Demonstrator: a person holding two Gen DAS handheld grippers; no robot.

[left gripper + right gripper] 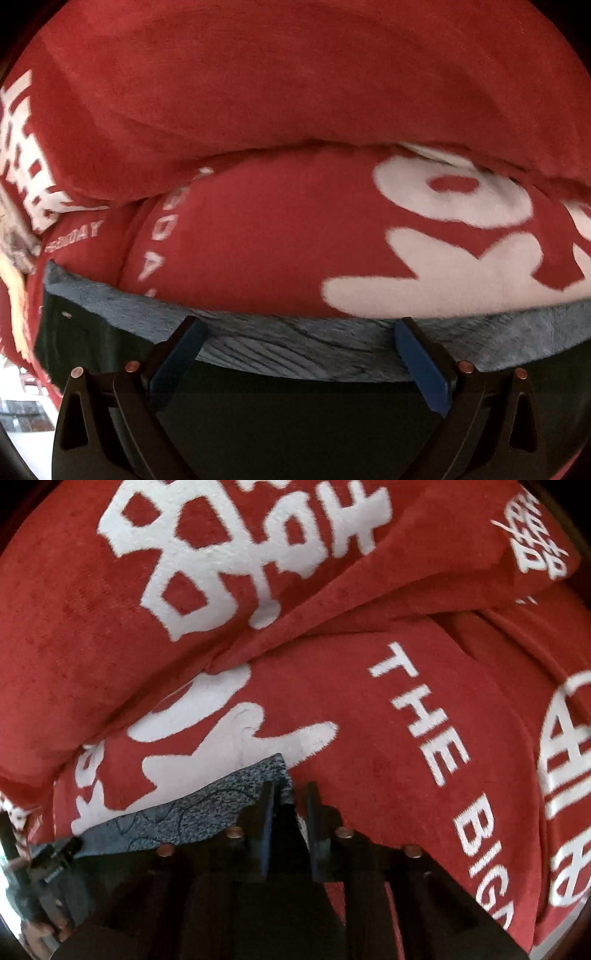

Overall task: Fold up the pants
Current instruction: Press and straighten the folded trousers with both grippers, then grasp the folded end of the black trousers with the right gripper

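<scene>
left claw (pixel 299 330) spread wide, nothing between its fingers; grey pants (pixel 314 343) edge lies just ahead of the tips, on the red printed blanket (pixel 258 92). right claw (pixel 290 794) clenched on the pants (pixel 207 805) corner, blanket (pixel 369 709) beyond.

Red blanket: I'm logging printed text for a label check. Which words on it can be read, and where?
"THE BIG": white capitals on the red blanket, right wrist view; the line runs out of sight.
Large white characters: stylized, not readable.
Small white lettering, left wrist view: blurred, only "DAY" legible.
</scene>
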